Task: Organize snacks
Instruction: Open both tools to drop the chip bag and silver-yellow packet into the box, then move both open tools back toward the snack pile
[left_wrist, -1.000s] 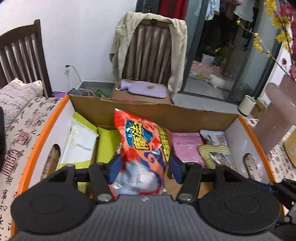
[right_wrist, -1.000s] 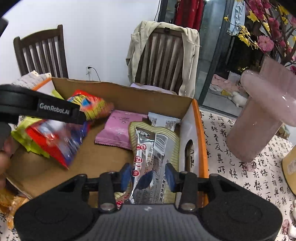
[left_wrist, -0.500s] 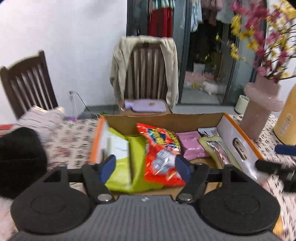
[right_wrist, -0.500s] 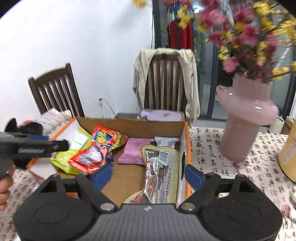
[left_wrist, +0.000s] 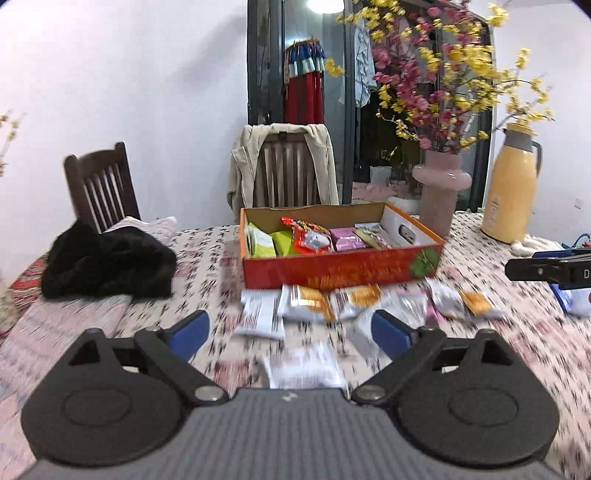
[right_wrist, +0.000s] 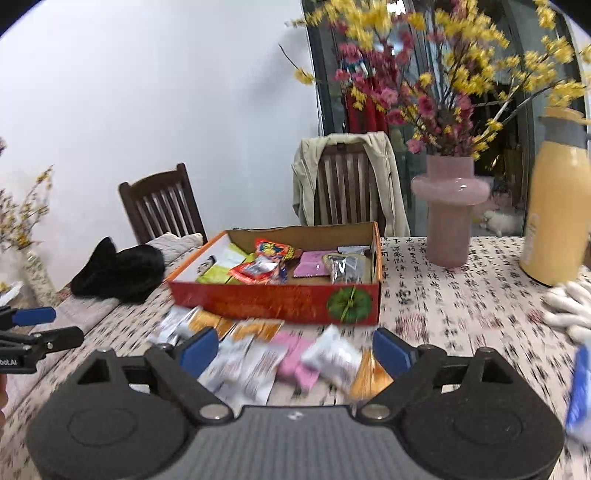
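Snacks (left_wrist: 312, 240) fill the cardboard box (left_wrist: 343, 264); both hand-held grippers (left_wrist: 290, 332) (right_wrist: 291, 349) gape wide, empty.

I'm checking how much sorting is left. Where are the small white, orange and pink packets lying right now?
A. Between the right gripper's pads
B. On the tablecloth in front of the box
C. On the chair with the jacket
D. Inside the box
B: the packets lie loose on the tablecloth in front of the box, and the right gripper is open and holds nothing.
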